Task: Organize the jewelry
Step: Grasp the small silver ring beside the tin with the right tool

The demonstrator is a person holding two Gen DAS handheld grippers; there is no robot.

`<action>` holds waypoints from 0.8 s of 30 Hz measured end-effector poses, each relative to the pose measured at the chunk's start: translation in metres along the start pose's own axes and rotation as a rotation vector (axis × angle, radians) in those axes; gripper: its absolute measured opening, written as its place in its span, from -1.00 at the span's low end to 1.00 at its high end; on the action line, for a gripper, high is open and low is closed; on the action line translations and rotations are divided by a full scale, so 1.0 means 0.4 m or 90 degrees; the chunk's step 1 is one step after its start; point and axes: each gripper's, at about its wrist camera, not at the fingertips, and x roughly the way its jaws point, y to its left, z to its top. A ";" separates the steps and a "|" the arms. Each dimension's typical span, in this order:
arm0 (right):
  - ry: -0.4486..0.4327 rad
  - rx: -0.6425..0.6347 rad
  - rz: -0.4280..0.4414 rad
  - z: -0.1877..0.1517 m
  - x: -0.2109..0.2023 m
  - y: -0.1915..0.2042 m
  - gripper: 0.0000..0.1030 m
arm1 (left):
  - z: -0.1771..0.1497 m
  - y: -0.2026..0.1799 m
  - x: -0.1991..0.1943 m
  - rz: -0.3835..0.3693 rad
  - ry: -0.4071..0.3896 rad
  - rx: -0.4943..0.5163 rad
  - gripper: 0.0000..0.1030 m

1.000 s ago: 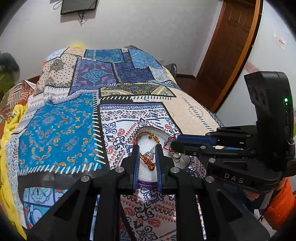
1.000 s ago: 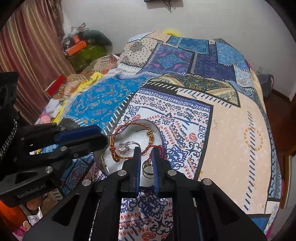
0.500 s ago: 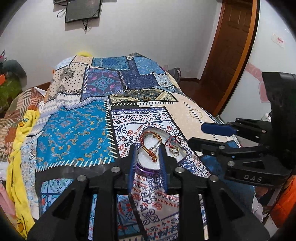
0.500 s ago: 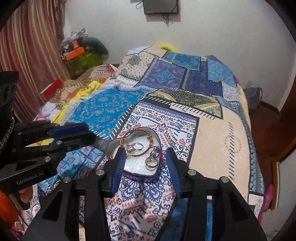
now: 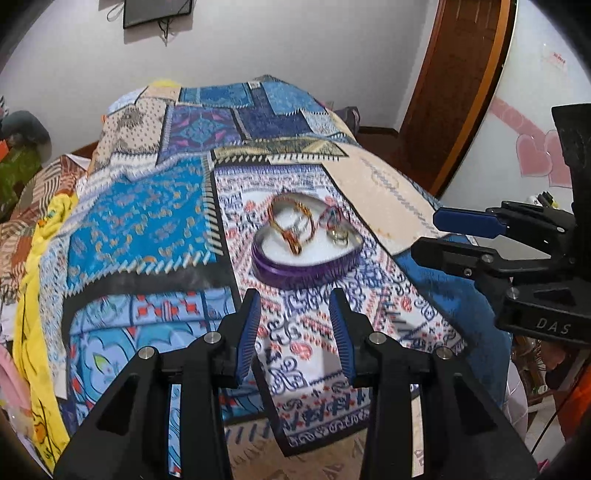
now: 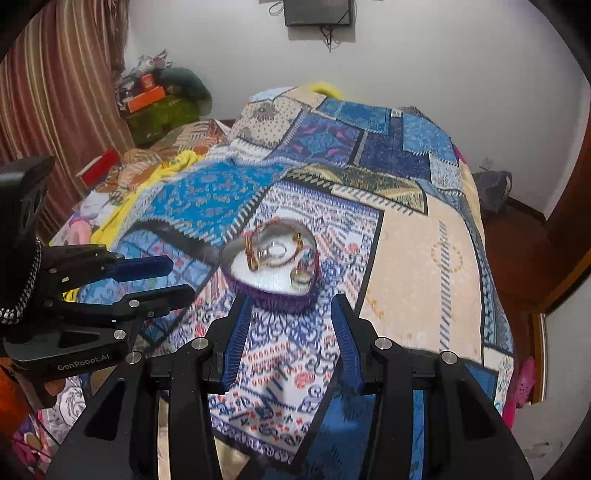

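Hovering both claws before the jewelry tin

Holding my left gripper [image 5: 295, 299] low in the frame of its own camera, I am keeping its blue-padded fingers [image 5: 248, 325] spread wide apart with nothing between them. Ahead of the tips, just above the centre of that view, the heart-shaped purple tin [image 5: 306, 271] is sitting on the patchwork bedspread [image 5: 147, 221], clear of both fingers. Inside it, on the white lining, a red and gold bracelet [image 5: 291, 225] is lying toward the left, with a ring [image 5: 340, 236] toward the right and a small red and blue loop just above that ring. Motion blur is hiding their finer detail.

My right gripper [image 6: 291, 306] is likewise standing spread and empty at the bottom of its own view, the tin [image 6: 271, 295] lying just beyond its tips, near frame centre. Each claw is showing in the other's camera: the right one [image 5: 436, 236] is reaching in from the right edge, the left one [image 6: 183, 277] from the left edge, both beside the tin and not touching it. A dark screen [image 6: 317, 11] is hanging on the white wall at the top of the frame.
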 end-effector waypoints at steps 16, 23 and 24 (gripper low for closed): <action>0.065 0.035 -0.010 -0.100 0.055 -0.035 -0.20 | -0.004 -0.017 0.126 -0.054 0.061 -0.026 -0.27; 0.061 0.050 -0.009 -0.107 0.065 -0.051 -0.20 | 0.019 -0.037 0.171 -0.048 0.064 -0.015 -0.40; 0.055 0.049 -0.011 -0.107 0.063 -0.049 -0.20 | 0.022 -0.038 0.175 -0.048 0.063 -0.017 -0.46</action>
